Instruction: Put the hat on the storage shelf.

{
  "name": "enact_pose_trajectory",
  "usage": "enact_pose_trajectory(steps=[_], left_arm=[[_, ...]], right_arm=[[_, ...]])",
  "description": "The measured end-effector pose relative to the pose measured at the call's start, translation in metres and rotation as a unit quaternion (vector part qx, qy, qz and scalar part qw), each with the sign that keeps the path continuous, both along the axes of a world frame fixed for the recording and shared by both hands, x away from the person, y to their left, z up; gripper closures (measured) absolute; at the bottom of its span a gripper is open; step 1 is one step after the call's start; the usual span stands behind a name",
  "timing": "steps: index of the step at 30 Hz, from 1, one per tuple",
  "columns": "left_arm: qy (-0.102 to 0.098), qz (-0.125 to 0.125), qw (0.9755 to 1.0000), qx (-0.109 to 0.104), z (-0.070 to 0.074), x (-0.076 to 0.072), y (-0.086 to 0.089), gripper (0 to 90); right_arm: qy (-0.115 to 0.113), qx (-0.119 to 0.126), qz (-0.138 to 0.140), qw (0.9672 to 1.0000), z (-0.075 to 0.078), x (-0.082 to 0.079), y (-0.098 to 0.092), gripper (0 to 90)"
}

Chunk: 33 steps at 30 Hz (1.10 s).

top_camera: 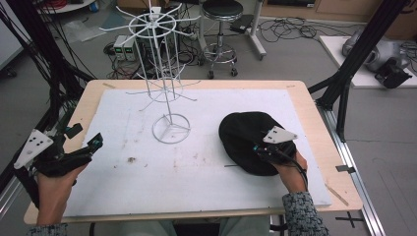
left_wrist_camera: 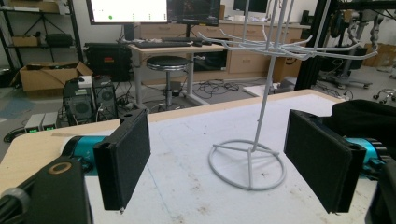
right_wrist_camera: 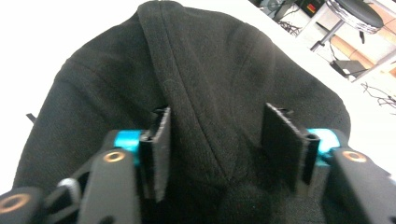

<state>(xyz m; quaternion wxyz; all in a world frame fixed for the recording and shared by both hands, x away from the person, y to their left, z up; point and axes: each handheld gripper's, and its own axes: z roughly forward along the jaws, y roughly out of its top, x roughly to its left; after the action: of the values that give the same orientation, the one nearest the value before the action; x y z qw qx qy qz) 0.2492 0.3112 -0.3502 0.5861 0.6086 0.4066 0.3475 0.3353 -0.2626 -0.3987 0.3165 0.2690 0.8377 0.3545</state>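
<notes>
While black hat [top_camera: 248, 140] sits lower right on bench [top_camera: 196, 147], right tongs [top_camera: 260, 147] apart, straddling its fold, no clamp yet. Left tongs [top_camera: 93, 145] apart, empty. Wire rack [top_camera: 164, 73] bare, so guessing barely started.

We see our left gripper [top_camera: 91, 147] and right gripper [top_camera: 256, 148] built black with teal collars, brass-ringed screws, flat dark pads [left_wrist_camera: 125, 156] and grey three-cornered plates (dotted with holes); a speckled knit sleeve [top_camera: 304, 214] covers our right forearm.
</notes>
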Motion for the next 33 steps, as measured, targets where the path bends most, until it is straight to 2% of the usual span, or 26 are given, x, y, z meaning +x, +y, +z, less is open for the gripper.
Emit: enact_pose_trajectory(steps=[2,4,5,9,14,15,16,20,23,24,26,28,29,31,32,33], left_arm=[[0.000,-0.001,1.0000,0.000,0.000,0.000,0.000,22.9],[-0.001,0.000,1.0000,0.000,0.000,0.000,0.000,22.9],[0.000,-0.001,1.0000,-0.001,0.000,0.000,0.001,22.9],[0.000,0.001,1.0000,-0.003,0.000,-0.001,0.001,22.9],[-0.004,0.007,0.9999,-0.006,0.002,-0.004,0.004,22.9],[-0.005,0.008,0.9999,-0.006,0.003,-0.004,0.004,22.9],[-0.006,0.009,0.9999,-0.007,0.004,-0.005,0.004,22.9],[-0.009,0.012,0.9999,-0.009,0.005,-0.009,0.006,22.9],[-0.010,0.015,0.9998,-0.010,0.006,-0.011,0.008,22.9],[-0.011,0.017,0.9997,-0.011,0.007,-0.012,0.009,22.9],[-0.012,0.019,0.9997,-0.012,0.007,-0.014,0.010,22.9],[-0.013,0.020,0.9996,-0.013,0.008,-0.015,0.011,22.9],[-0.013,0.021,0.9996,-0.012,0.008,-0.015,0.012,22.9],[-0.013,0.024,0.9996,-0.013,0.008,-0.017,0.014,22.9],[-0.013,0.024,0.9996,-0.013,0.008,-0.017,0.014,22.9],[-0.014,0.025,0.9995,-0.015,0.008,-0.017,0.014,22.9]], right_arm=[[0.001,-0.001,-0.001,1.0000,0.001,0.000,0.000,56.6],[-0.001,0.001,-0.001,1.0000,0.001,0.000,0.000,58.6],[-0.004,0.002,-0.001,1.0000,0.002,-0.001,-0.001,64.9],[-0.007,0.017,-0.005,0.9998,0.004,-0.001,-0.003,68.9],[-0.020,0.062,-0.008,0.9978,0.010,-0.001,-0.008,75.1],[-0.020,0.062,-0.008,0.9978,0.010,-0.001,-0.008,75.1],[-0.022,0.083,-0.006,0.9963,0.014,0.000,-0.009,76.0],[-0.028,0.101,-0.005,0.9945,0.019,0.001,-0.011,76.7],[-0.040,0.123,-0.013,0.9915,0.025,0.001,-0.010,79.8],[-0.040,0.123,-0.013,0.9915,0.025,0.001,-0.010,79.8],[-0.054,0.140,-0.011,0.9886,0.032,0.003,-0.011,80.3],[-0.051,0.156,-0.014,0.9863,0.038,0.006,-0.011,80.4],[-0.061,0.159,-0.012,0.9852,0.041,0.008,-0.012,80.5],[-0.062,0.179,-0.011,0.9818,0.045,0.011,-0.013,80.8],[-0.062,0.179,-0.011,0.9818,0.045,0.011,-0.013,80.8],[-0.063,0.187,-0.010,0.9803,0.047,0.013,-0.013,80.8]])
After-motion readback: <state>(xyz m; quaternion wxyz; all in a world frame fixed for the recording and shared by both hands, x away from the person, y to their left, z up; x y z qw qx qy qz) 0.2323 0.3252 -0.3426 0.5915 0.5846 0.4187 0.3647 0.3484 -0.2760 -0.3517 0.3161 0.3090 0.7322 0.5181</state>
